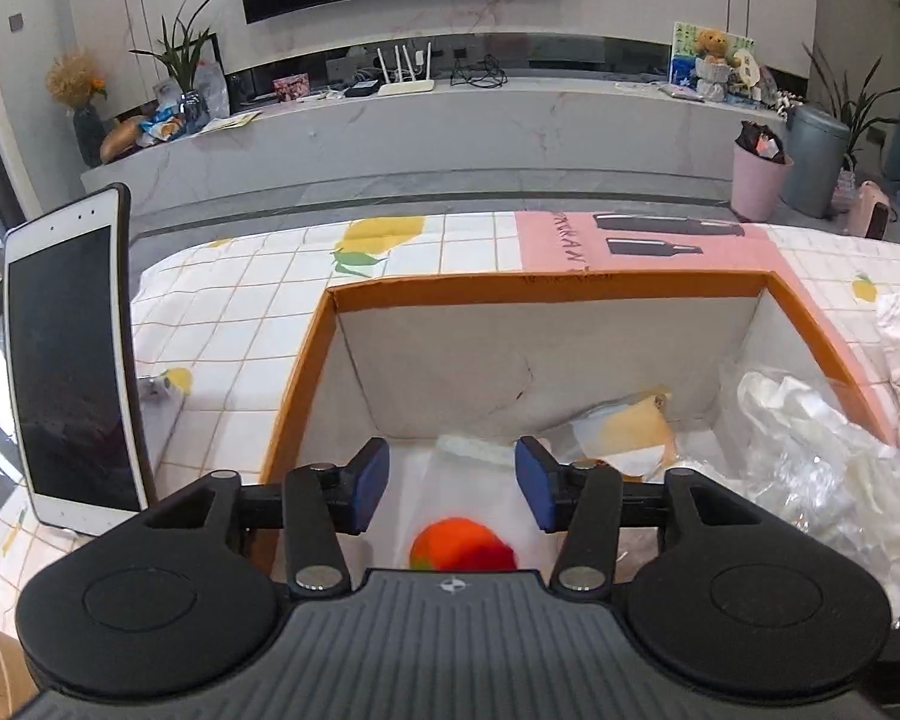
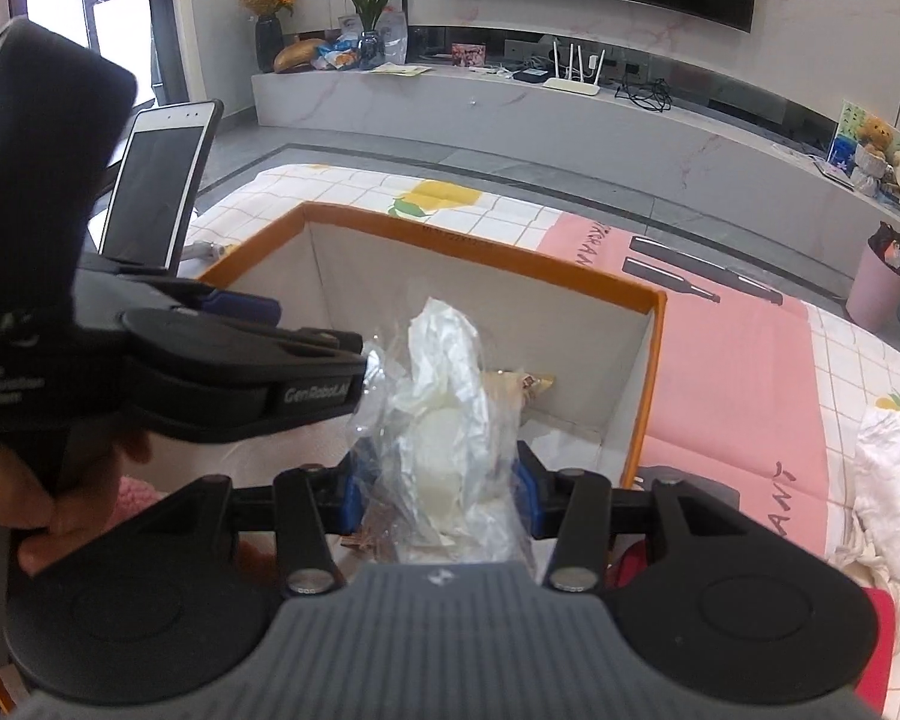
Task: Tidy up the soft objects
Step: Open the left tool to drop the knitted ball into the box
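Over the orange-rimmed box (image 1: 306, 360), as seen from the left wrist camera, the left gripper (image 1: 452, 483) is held with its blue pads (image 1: 369, 483) spread wide and nothing between them. Below it, an orange and red soft toy (image 1: 462, 549) lies on the box floor, a yellow and white soft item (image 1: 627, 429) sits further back, and a crinkled clear plastic bag of white stuff (image 1: 810, 450) fills the right side. A tablet (image 1: 69, 366) is propped on the tablecloth (image 1: 234, 324) to the left of the box.

From the right wrist camera, the right gripper (image 2: 438, 495) is seen closed on the plastic bag (image 2: 444, 402), which is pinched low and stands up between the pads over the box (image 2: 645, 396). White cloth (image 2: 894, 480) waits on the table to the right.

The bag appears to be mid-placement. It is best lowered fully inside the walls before the pads are parted, so the slippery film is not snagged on the rim, and the left gripper is best kept clear.
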The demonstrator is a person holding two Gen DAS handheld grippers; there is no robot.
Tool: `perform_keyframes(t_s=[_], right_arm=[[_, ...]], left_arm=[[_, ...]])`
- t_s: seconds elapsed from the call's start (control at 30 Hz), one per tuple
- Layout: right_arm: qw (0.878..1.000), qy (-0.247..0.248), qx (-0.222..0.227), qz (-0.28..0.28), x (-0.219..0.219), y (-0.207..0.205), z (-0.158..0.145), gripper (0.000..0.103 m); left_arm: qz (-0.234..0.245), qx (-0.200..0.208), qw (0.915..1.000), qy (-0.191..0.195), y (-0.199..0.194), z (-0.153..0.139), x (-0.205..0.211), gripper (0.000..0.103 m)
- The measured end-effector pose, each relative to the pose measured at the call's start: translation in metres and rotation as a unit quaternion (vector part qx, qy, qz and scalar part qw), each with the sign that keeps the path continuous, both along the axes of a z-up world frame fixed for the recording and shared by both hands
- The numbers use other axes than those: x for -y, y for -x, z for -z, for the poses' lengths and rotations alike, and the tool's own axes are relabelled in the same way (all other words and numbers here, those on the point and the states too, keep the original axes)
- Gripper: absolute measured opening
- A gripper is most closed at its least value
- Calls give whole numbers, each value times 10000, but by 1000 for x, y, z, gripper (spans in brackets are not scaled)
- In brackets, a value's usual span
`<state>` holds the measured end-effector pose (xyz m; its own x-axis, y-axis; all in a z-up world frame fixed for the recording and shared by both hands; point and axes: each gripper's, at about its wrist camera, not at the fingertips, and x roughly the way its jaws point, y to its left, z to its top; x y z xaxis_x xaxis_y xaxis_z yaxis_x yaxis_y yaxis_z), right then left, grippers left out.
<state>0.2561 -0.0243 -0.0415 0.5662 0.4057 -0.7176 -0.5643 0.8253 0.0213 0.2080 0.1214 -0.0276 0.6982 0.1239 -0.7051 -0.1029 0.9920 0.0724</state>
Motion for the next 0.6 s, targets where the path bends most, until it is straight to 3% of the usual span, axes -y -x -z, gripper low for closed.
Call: perform_keyframes(t_s=[0.03, 0.1, 0.37, 0.5, 0.6], right_arm=[[10000, 7, -1, -6, 1, 1, 0, 47], [10000, 29, 4, -27, 0, 1, 0, 47], [9993, 172, -266, -179, -1, 2, -4, 47], [9982, 271, -470, -255, 4, 5, -9, 47], [9966, 313, -683, -346, 7, 10, -14, 47]], left_arm=[[21, 42, 10000, 64, 0, -1, -1, 71], [13, 104, 9998, 155, 2, -3, -2, 76], [72, -82, 9988, 472, 20, -11, -6, 75], [123, 72, 9982, 584, 35, -22, -6, 75], [180, -159, 9979, 607, 41, -22, -1, 74]])
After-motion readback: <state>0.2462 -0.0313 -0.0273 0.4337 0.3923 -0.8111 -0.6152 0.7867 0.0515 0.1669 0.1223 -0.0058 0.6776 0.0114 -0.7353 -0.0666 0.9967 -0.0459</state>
